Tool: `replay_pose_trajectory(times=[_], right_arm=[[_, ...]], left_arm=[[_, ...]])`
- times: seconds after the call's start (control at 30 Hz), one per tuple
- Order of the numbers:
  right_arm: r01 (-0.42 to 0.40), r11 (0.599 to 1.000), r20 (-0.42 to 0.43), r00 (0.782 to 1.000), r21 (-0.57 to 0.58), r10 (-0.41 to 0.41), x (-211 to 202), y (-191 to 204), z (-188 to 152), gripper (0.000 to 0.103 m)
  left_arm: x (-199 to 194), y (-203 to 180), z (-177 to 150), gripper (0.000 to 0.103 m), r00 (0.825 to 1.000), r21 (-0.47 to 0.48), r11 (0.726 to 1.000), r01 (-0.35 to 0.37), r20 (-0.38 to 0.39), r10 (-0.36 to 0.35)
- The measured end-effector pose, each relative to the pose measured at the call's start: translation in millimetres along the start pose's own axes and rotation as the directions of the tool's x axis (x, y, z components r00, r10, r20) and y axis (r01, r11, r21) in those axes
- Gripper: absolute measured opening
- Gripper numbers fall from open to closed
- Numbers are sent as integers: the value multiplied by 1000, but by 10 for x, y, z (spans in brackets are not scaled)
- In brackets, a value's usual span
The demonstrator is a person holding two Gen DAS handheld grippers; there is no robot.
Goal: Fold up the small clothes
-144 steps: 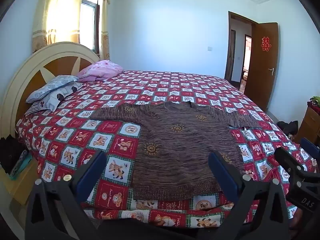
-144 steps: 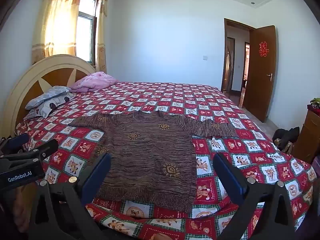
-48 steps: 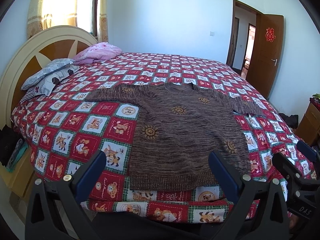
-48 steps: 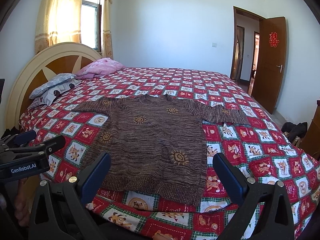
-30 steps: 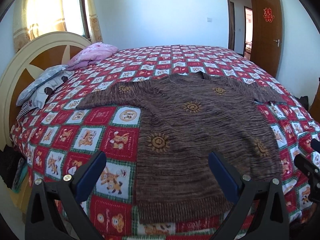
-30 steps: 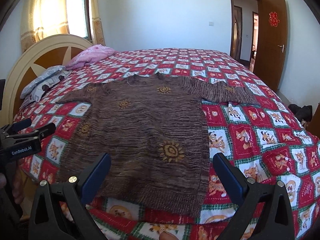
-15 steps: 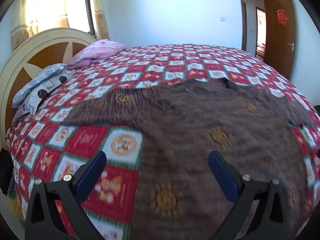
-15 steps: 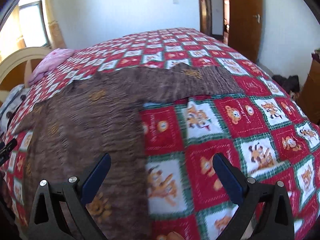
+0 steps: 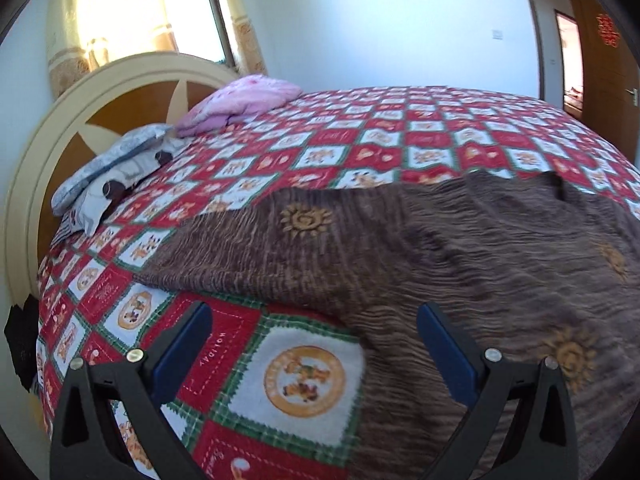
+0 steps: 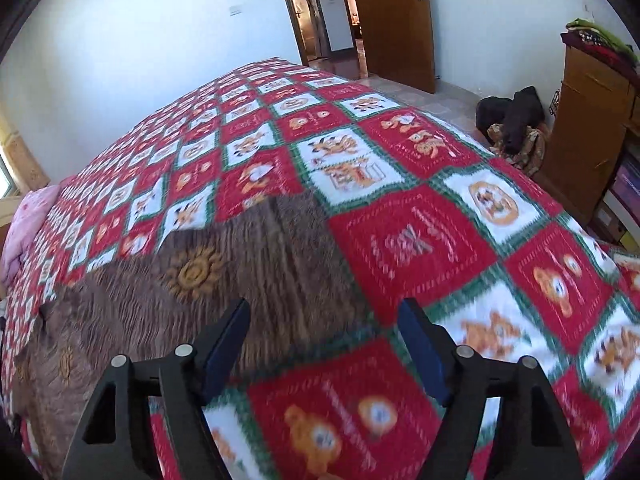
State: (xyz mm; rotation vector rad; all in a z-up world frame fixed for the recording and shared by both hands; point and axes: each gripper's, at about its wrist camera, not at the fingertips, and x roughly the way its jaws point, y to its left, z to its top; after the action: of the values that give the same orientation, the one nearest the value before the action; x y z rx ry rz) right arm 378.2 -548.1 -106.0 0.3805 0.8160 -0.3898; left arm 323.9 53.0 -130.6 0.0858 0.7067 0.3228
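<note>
A brown knitted sweater point(image 9: 460, 256) with gold sun motifs lies flat on the bed, sleeves spread out. My left gripper point(image 9: 314, 344) is open and empty, low over the quilt at the armpit under the sweater's left sleeve point(image 9: 248, 256). The sweater also shows in the right wrist view point(image 10: 192, 292), where its right sleeve point(image 10: 296, 256) ends just ahead of my right gripper point(image 10: 324, 344). That gripper is open and empty, low over the sleeve's lower edge.
The bed has a red, white and green cartoon quilt point(image 9: 400, 148). Pillows point(image 9: 116, 176) and a pink folded blanket point(image 9: 244, 98) lie by the round headboard point(image 9: 120, 92). A wooden cabinet point(image 10: 592, 120), a dark pile of clothes point(image 10: 512, 120) and an open door point(image 10: 392, 20) are right of the bed.
Both grippers have moved forward and down from the bed's foot edge and spread apart, the left toward the left sleeve, the right toward the right sleeve. Both stayed open.
</note>
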Motion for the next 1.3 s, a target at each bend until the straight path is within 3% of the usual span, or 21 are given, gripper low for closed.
replay_pose_trajectory(times=[0.27, 0.33, 0.47, 0.5, 0.63, 0.9, 1.3], right_arm=[[58, 995, -43, 997, -77, -62, 467, 132, 232, 67], [61, 991, -37, 997, -120, -66, 487, 211, 208, 53], [63, 962, -13, 998, -264, -69, 450, 464, 116, 14], [61, 960, -6, 998, -273, -65, 410, 499, 114, 11], [16, 965, 17, 1000, -262, -13, 207, 584, 169, 9], [-18, 934, 125, 990, -356, 67, -353, 1169, 276, 9], [-118, 843, 129, 968, -526, 216, -792, 2332, 15, 9]], left_arm=[[189, 16, -4, 103, 999, -10, 1000, -16, -42, 16], [197, 26, 13, 103, 999, -13, 1000, -19, -40, 19], [246, 38, 9, 103, 999, -24, 1000, -12, -47, 11], [253, 34, 1, 103, 999, -22, 1000, -11, -47, 10], [258, 78, -21, 103, 999, -36, 999, -7, -52, 5], [272, 241, -77, 103, 999, -80, 997, 4, -53, -9], [258, 405, -136, 103, 998, -124, 991, 47, -34, -51]])
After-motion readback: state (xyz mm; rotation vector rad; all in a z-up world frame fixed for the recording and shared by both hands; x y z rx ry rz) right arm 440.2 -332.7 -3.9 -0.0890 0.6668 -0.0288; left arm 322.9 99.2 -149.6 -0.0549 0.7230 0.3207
